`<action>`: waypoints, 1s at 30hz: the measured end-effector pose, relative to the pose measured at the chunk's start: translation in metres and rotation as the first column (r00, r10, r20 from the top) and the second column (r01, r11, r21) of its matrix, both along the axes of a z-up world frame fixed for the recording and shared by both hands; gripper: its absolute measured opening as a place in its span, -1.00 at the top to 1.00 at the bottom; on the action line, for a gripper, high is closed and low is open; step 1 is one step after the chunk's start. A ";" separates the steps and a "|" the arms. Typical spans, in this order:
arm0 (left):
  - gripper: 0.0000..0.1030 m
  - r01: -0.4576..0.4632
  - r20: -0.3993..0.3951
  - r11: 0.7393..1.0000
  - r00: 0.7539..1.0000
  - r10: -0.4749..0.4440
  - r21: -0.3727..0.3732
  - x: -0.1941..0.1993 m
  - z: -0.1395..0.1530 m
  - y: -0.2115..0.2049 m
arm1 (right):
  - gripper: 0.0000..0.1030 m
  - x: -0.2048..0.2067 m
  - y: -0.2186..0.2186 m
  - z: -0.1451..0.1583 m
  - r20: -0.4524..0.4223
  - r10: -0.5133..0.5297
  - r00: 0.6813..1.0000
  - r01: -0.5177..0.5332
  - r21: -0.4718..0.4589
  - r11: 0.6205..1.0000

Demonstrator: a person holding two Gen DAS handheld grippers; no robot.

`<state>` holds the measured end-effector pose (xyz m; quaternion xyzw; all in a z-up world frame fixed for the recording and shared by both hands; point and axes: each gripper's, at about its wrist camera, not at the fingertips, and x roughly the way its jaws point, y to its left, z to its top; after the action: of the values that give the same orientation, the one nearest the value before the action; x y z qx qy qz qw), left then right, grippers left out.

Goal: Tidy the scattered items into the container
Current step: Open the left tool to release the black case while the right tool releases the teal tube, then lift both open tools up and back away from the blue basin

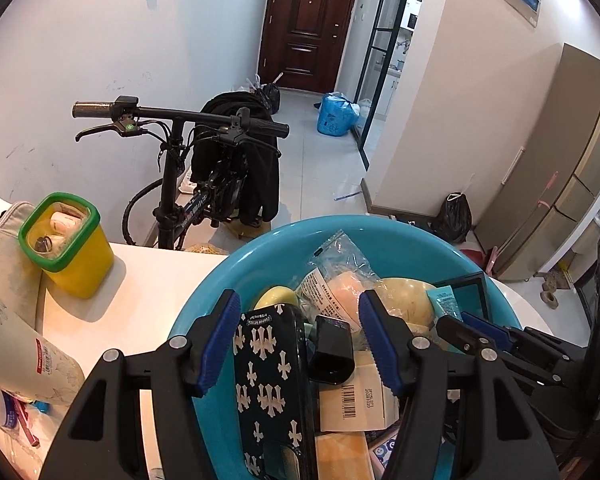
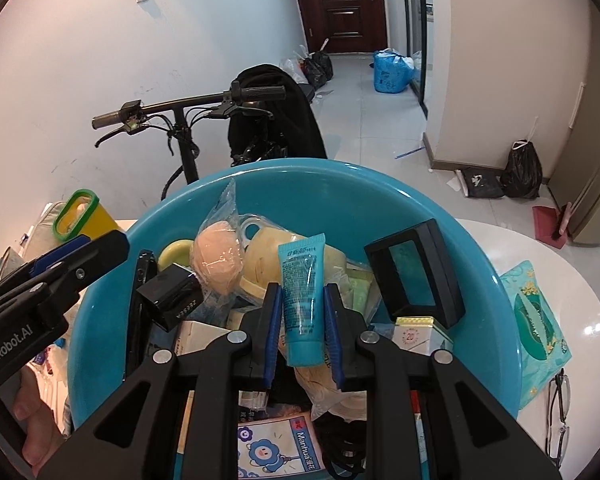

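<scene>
While over basin [image 2: 440,208]: right gripper [image 2: 302,328] clamped on tube [image 2: 302,292], light, squashy, slick; best held mid-body. Left gripper [image 1: 296,344] part-open astride phone [image 1: 270,392], not gripping.

My left fingers [image 1: 236,336] straddle the phone [image 1: 272,392] in the crowded blue basin [image 1: 220,280]; bare table [image 1: 148,300] lies leftward, up to the yellow bin [image 1: 80,264].

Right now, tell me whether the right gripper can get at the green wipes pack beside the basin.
Probably not yet: the right gripper is shut on the blue tube. The wipes pack lies uncovered outside the basin.
</scene>
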<state>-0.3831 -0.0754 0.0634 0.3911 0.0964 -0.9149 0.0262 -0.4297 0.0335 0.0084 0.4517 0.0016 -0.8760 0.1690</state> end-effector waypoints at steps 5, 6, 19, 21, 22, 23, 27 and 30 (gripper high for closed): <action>-0.24 -0.001 -0.009 1.000 1.000 0.000 -0.008 0.002 0.003 -0.002 | 0.61 -0.001 0.004 0.000 0.007 -0.013 1.000 0.013 -0.009 1.000; -0.24 0.000 -0.011 1.000 1.000 0.000 -0.011 0.003 0.004 -0.001 | 0.60 0.000 0.005 0.001 0.001 -0.015 1.000 0.015 -0.007 1.000; -0.36 0.000 -0.103 0.999 0.995 -0.005 -0.054 0.021 0.031 0.001 | -0.34 0.019 0.009 0.037 -0.154 -0.039 0.987 0.045 0.035 0.998; -0.46 0.000 -0.128 0.998 0.992 -0.007 -0.056 0.025 0.036 0.000 | -0.44 0.023 0.011 0.044 -0.178 -0.050 0.983 0.056 0.031 0.998; -0.46 -0.007 -0.144 0.999 0.990 -0.001 -0.054 0.028 0.039 -0.001 | -0.49 0.025 0.012 0.047 -0.190 -0.054 0.980 0.060 0.027 0.998; -0.46 -0.010 -0.156 0.999 0.988 0.002 -0.048 0.030 0.042 -0.003 | -0.54 0.027 0.014 0.050 -0.199 -0.057 0.978 0.063 0.024 0.998; -0.47 -0.007 -0.199 1.000 0.980 0.002 -0.025 0.040 0.054 -0.006 | -0.66 0.035 0.015 0.063 -0.242 -0.058 0.969 0.064 0.021 0.998; -0.68 -0.022 -0.250 0.999 0.968 0.011 -0.040 0.050 0.065 -0.005 | -0.79 0.042 0.017 0.073 -0.268 -0.060 0.962 0.064 0.006 0.998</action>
<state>-0.3332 -0.0799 0.1287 0.2712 0.0828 -0.9585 0.0295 -0.3878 0.0502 0.0810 0.3302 0.0166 -0.9338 0.1367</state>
